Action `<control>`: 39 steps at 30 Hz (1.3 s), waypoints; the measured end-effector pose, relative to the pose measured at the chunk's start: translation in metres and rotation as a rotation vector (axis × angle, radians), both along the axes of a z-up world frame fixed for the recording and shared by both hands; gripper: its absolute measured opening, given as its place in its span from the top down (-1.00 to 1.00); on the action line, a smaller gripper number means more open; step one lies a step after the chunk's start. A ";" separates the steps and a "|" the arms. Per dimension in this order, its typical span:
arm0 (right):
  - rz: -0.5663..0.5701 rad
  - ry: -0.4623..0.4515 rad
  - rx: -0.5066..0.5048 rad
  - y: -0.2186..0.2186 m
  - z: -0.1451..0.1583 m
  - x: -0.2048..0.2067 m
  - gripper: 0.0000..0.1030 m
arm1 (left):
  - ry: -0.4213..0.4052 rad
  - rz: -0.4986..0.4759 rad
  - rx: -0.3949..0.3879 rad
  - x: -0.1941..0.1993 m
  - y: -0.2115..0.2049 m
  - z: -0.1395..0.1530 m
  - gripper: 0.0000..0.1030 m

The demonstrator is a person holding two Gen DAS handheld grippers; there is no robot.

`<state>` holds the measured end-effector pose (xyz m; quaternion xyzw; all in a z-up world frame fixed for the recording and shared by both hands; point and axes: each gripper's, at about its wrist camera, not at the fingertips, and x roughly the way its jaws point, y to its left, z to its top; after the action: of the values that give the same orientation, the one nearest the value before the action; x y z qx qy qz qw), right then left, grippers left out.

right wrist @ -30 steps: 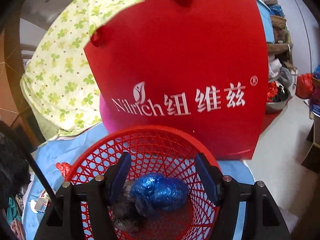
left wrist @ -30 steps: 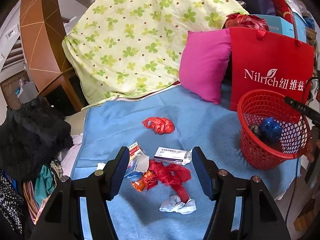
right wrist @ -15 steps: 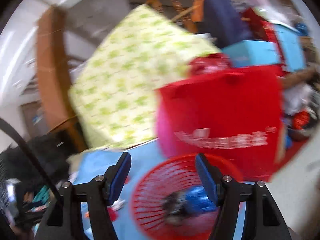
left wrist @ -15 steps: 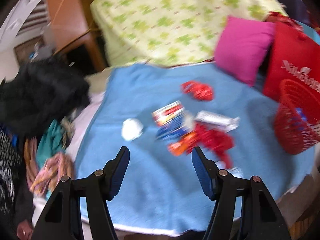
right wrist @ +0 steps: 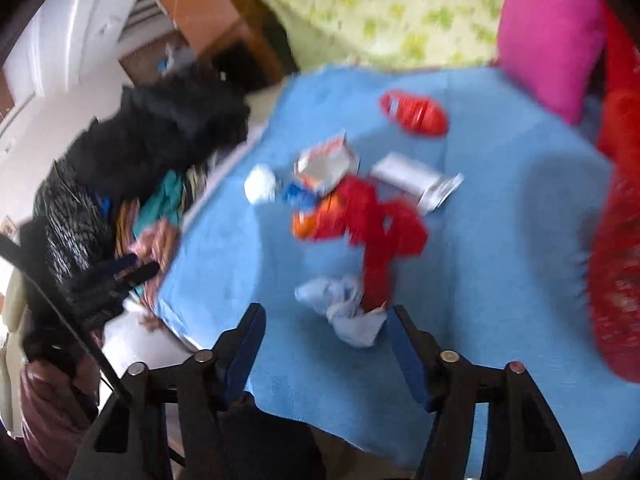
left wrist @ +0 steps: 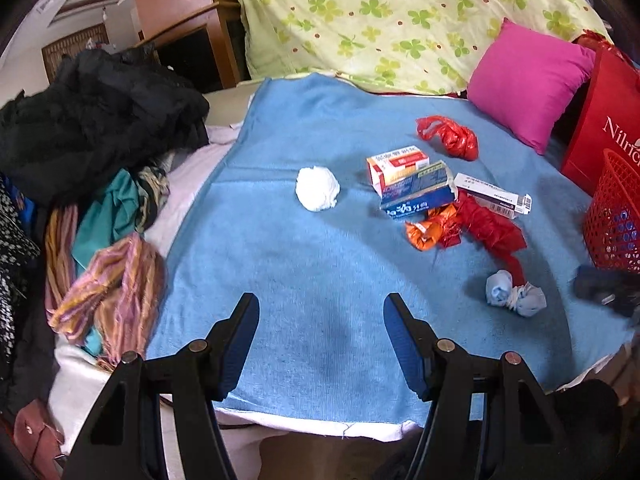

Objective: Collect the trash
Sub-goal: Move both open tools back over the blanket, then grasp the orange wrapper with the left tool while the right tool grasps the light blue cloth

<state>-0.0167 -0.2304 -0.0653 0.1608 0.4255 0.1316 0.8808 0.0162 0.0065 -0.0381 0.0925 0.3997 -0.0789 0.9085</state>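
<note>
1. Blue terry blanket (left wrist: 320,280) on the bed carries the trash: a white crumpled paper ball (left wrist: 317,188), stacked cardboard medicine boxes (left wrist: 412,181), a red plastic bag (left wrist: 450,137), a red-and-orange wrapper tangle (left wrist: 472,228) and a pale blue tissue wad (right wrist: 344,308).
2. Left claw (left wrist: 320,344) is spread and empty, above the blanket's near edge; the paper ball lies ahead.
3. Right claw (right wrist: 325,346) is also spread and empty, with the tissue wad just beyond its tips; this view is blurred.
4. Judgement: steady the right claw, straddle the wad only, avoiding the red strip touching it, pinch low, then carry it to the red mesh plastic basket (left wrist: 616,216) at right.
</note>
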 end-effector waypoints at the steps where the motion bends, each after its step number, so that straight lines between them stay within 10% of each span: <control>1: 0.009 0.015 0.005 0.003 -0.007 0.004 -0.19 | 0.012 -0.002 -0.012 0.004 0.003 -0.002 -0.27; 14: 0.022 0.152 -0.079 0.022 -0.056 0.038 0.47 | 0.106 -0.049 -0.090 0.023 -0.009 -0.022 -0.27; 30: -0.121 0.005 0.177 -0.020 -0.034 -0.008 0.49 | 0.226 -0.242 -0.243 0.123 -0.098 -0.075 -0.25; 39: -0.184 -0.019 0.170 -0.029 -0.032 -0.011 0.49 | 0.299 -0.235 -0.332 0.135 -0.101 -0.087 0.61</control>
<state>-0.0277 -0.2595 -0.0969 0.2721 0.3877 0.0872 0.8764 0.1513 -0.0947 -0.1250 -0.0252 0.4978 -0.2614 0.8266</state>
